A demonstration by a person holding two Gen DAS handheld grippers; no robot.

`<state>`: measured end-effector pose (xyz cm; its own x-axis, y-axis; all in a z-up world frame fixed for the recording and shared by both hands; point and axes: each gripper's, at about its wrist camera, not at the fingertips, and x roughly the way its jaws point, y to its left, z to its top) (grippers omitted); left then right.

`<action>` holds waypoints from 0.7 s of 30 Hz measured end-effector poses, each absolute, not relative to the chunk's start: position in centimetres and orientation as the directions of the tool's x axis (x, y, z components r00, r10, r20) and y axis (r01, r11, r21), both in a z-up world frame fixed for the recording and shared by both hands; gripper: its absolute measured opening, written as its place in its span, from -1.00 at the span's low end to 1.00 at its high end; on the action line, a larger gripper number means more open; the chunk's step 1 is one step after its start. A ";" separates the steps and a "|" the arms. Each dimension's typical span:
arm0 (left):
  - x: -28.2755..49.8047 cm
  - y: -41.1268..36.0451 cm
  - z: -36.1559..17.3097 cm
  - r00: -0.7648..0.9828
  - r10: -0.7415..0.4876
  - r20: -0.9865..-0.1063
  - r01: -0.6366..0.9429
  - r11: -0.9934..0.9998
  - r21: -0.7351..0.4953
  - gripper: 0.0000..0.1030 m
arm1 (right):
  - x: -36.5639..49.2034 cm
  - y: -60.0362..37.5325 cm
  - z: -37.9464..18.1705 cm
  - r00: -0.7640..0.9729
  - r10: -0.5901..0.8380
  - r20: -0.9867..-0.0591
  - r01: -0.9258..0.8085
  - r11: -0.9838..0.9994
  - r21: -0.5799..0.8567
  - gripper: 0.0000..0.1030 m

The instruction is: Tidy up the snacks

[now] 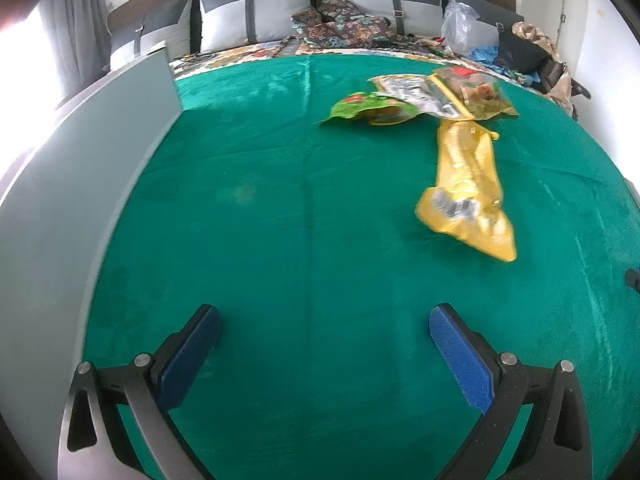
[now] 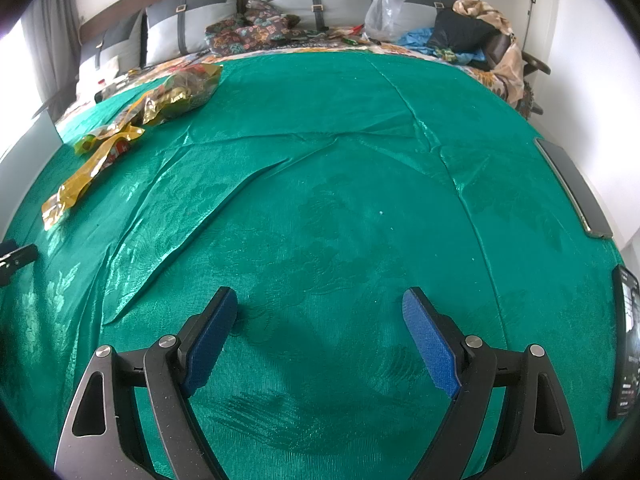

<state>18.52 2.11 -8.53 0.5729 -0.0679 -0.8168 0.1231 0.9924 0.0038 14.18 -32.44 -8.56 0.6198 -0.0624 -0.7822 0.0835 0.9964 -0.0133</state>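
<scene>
Several snack packets lie on a green cloth spread over a bed. In the left wrist view a yellow packet lies nearest, at the right, with a green packet, a grey-and-white printed packet and a clear packet with a yellow edge behind it. My left gripper stands open over bare cloth, well short of them. In the right wrist view the same packets, a long yellow packet and a clear golden bag, lie far left. My right gripper is open above wrinkled cloth, holding nothing.
A pale grey box wall rises along the left. Pillows, patterned fabric, a clear plastic bag and a pile of clothes line the headboard. A phone and a dark screen lie at the right edge.
</scene>
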 end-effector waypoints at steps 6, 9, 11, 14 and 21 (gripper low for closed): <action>18.2 3.4 -8.7 0.581 -0.061 -0.812 0.093 0.996 -0.009 1.00 | 14.2 -32.4 -8.6 0.620 -0.063 -0.782 0.084 0.996 -0.013 0.69; 18.1 3.4 -8.7 0.581 -0.063 -0.812 0.093 0.996 -0.010 1.00 | 14.1 -32.5 -8.6 0.617 -0.069 -0.784 0.089 0.996 -0.018 0.73; 18.1 3.4 -8.7 0.581 -0.062 -0.812 0.093 0.996 -0.009 1.00 | 14.2 -32.6 -8.6 0.614 -0.072 -0.786 0.105 0.994 -0.008 0.77; 18.2 3.4 -8.8 0.581 -0.063 -0.812 0.093 0.996 -0.011 1.00 | 14.9 -32.0 -8.1 0.547 -0.055 -0.835 0.115 0.993 0.011 0.76; 18.0 3.4 -8.8 0.581 -0.063 -0.812 0.093 0.996 -0.011 1.00 | 22.2 -21.8 -4.7 0.500 0.304 -0.811 -0.021 0.940 0.339 0.74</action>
<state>18.04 3.44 -8.76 0.5808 -0.0631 -0.8116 0.0929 0.9956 -0.0109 22.17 -21.83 -4.68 0.5005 0.3036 -0.8108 -0.0208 0.9404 0.3393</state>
